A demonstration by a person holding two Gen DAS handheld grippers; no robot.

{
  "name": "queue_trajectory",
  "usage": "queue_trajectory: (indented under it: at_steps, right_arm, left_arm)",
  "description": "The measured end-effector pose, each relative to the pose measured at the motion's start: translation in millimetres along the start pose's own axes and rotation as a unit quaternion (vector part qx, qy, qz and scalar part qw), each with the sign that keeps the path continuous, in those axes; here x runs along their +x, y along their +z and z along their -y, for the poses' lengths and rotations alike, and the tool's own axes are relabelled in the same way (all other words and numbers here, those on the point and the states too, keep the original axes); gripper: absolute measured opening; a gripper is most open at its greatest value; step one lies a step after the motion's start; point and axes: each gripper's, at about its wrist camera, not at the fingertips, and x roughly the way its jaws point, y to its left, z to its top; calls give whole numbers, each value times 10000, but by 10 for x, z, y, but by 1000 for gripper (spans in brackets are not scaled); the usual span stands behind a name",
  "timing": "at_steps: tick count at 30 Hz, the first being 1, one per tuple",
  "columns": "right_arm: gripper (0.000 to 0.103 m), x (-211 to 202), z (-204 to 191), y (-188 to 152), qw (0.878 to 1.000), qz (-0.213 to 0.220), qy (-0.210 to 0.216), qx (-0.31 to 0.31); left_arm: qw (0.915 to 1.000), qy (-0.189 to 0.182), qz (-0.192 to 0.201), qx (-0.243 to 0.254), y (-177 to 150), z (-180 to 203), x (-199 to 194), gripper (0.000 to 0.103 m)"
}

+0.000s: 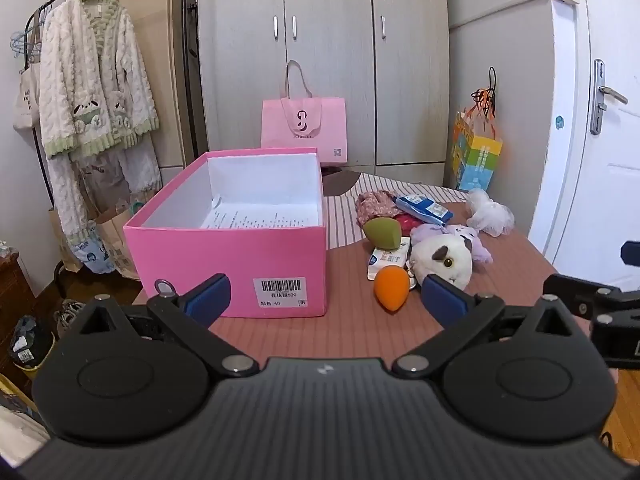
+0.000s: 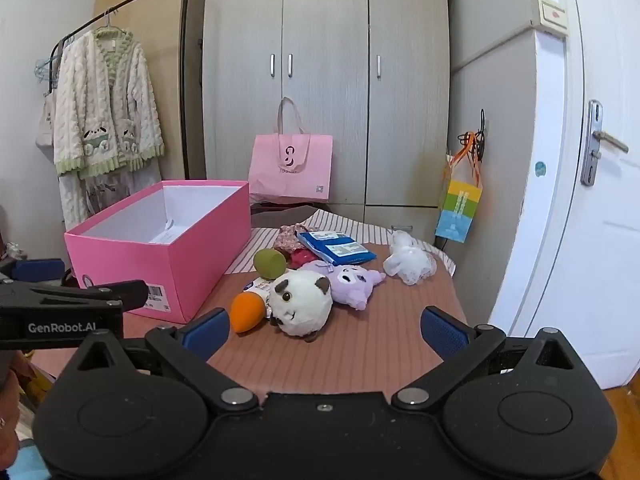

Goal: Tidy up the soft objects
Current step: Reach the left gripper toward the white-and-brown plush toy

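An open pink box [image 1: 228, 256] [image 2: 160, 256] stands on the table's left, with a printed sheet inside. Right of it lies a pile: an orange sponge [image 1: 391, 284] [image 2: 248, 312], a green sponge [image 1: 382, 233] [image 2: 270, 263], a white plush [image 1: 440, 258] [image 2: 300, 304], a purple plush [image 2: 354, 282], a white fluffy toy [image 1: 488, 212] [image 2: 408, 260], blue tissue packs [image 1: 424, 208] [image 2: 336, 250] and floral cloth [image 1: 374, 204]. My left gripper [image 1: 326, 300] is open and empty, before the box. My right gripper [image 2: 324, 330] is open and empty, just short of the white plush.
A pink paper bag [image 1: 304, 128] stands behind the box against the wardrobe. A colourful bag [image 1: 478, 156] hangs at the right by a white door [image 2: 592, 200]. A robe on a rail [image 1: 92, 92] hangs at left. The table's right edge [image 2: 456, 292] drops to the floor.
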Motion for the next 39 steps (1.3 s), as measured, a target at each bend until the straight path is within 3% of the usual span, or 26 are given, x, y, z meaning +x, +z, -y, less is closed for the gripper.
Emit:
queue_trajectory:
  at_steps: [13, 22, 26, 39]
  right_arm:
    - [103, 34, 39, -58, 9999, -97, -75, 74]
    - [103, 38, 63, -74, 9996, -169, -126, 185]
    - [103, 64, 52, -75, 9992, -312, -86, 255]
    - [103, 75, 105, -88, 9993, -219, -221, 197]
  left_arm:
    - [9995, -146, 266, -30, -74, 24, -15, 103]
    - [9994, -33, 330, -41, -96, 1, 18, 103]
    - [9997, 12, 257, -52, -95, -26, 72, 103]
    - [9998, 19, 207, -20, -103, -54, 101, 103]
